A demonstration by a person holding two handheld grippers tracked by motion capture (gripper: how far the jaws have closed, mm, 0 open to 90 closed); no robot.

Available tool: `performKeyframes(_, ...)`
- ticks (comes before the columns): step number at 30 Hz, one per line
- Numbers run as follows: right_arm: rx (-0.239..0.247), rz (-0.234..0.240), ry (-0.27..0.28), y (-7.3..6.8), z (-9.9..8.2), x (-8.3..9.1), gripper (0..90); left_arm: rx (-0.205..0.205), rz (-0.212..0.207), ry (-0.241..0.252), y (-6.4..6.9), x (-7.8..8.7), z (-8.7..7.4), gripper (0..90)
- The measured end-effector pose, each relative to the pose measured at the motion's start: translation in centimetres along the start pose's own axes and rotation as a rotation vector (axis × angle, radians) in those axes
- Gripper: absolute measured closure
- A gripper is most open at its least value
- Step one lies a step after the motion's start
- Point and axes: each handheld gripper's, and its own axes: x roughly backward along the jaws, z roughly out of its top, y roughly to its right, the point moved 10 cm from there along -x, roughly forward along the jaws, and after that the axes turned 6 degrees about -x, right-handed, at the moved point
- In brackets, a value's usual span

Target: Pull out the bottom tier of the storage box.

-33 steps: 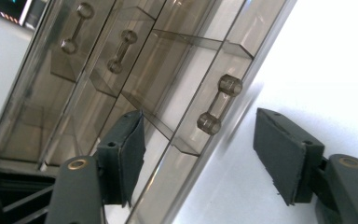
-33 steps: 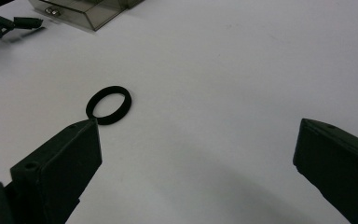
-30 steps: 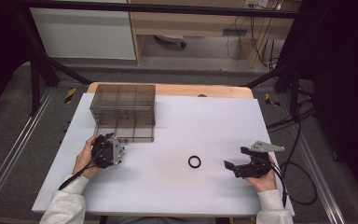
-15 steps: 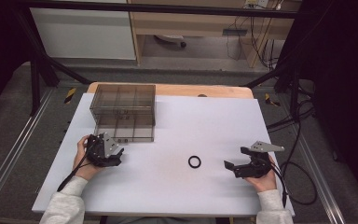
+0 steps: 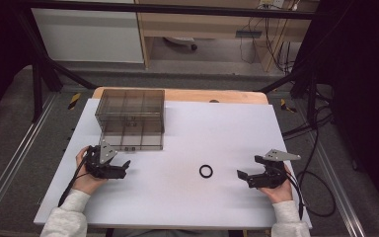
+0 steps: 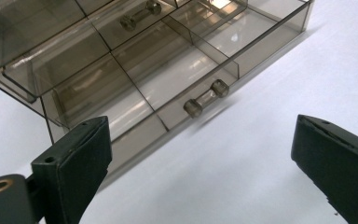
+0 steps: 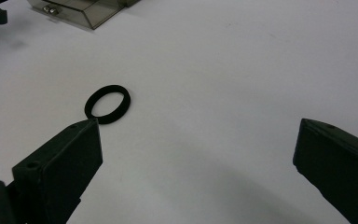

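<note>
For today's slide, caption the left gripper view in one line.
Open left tool faces the pulled-out lower drawer of a smoky clear organiser, nothing held.

table [image 5: 296, 128]: white top, wooden far edge
drawer box [image 5: 131, 118]: smoky, far left
ring [image 5: 206, 171]: black, flat, near centre

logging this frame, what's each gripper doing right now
left gripper: open, jaws just opened wider, holding nothing
right gripper: open, holding nothing
</note>
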Motion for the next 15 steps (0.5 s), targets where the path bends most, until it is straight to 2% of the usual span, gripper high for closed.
performKeyframes(7, -0.001, -0.002, -0.002, 0.0, 0.0, -0.1, 1.8, 0.063, -0.041, 0.028, 0.1, 0.7, -0.2, 4.4)
performKeyframes(15, -0.001, -0.008, -0.007, 0.1, -0.1, -0.1, 1.7, 0.092, -0.059, 0.03, 0.2, 1.4, -1.0, 4.5)
